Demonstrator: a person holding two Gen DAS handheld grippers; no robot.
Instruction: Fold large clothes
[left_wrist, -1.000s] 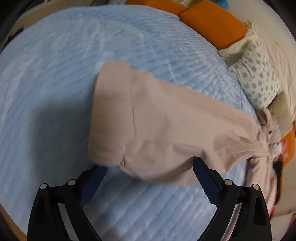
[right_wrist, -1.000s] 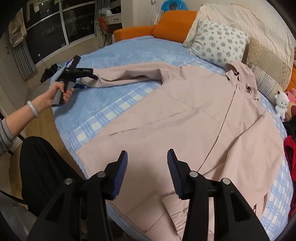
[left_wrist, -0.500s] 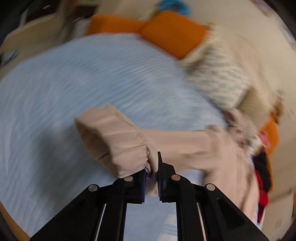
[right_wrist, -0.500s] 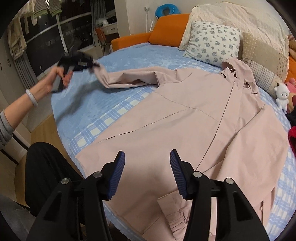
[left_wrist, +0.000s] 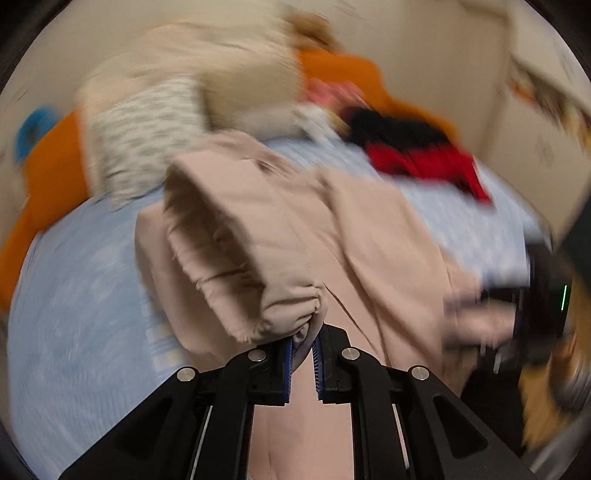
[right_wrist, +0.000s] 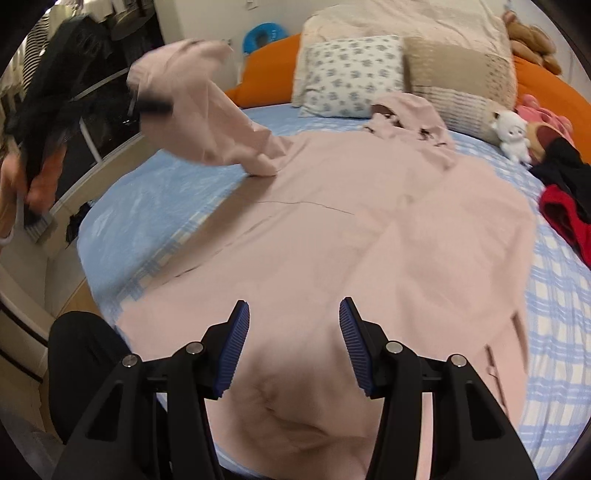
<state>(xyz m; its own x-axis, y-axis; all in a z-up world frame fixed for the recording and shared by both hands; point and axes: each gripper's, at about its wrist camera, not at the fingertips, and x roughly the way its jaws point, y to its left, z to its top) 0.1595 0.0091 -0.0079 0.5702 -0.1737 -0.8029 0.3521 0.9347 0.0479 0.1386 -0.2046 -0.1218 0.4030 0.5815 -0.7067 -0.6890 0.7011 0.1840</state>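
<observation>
Left wrist view: the picture is smeared with motion blur. The left gripper (left_wrist: 303, 354) has its blue-padded jaws closed on the gathered cuff of the sleeve (left_wrist: 236, 258) of the large pale pink cotton jacket (left_wrist: 369, 258), and the sleeve is lifted so that its open end faces the camera. Beneath it the rest of the jacket spreads over the round bed with a light blue quilted cover (left_wrist: 74, 314). Beyond lie an orange bolster (left_wrist: 48, 177), a white pillow with a small grey print (left_wrist: 140, 140) and a heap of red and black clothing (left_wrist: 417, 155). At the right edge a dark blurred shape sits beside pink cloth; I cannot tell what it is.

Right wrist view: the right gripper (right_wrist: 293, 347) hovers above the jacket's lower part (right_wrist: 332, 258), its jaws wide apart and holding nothing. The jacket lies flat across the bed (right_wrist: 147, 199), its hood (right_wrist: 406, 114) near the pillows. At upper left the left gripper (right_wrist: 151, 107), held in the person's left hand (right_wrist: 22, 195), carries the sleeve (right_wrist: 207, 122) up in the air, with the sleeve draping down to the jacket's shoulder. The printed pillow (right_wrist: 351, 74), a beige pillow (right_wrist: 458, 74), a white plush toy (right_wrist: 511, 134) and the red and black clothing (right_wrist: 565, 199) line the far and right side of the bed.
</observation>
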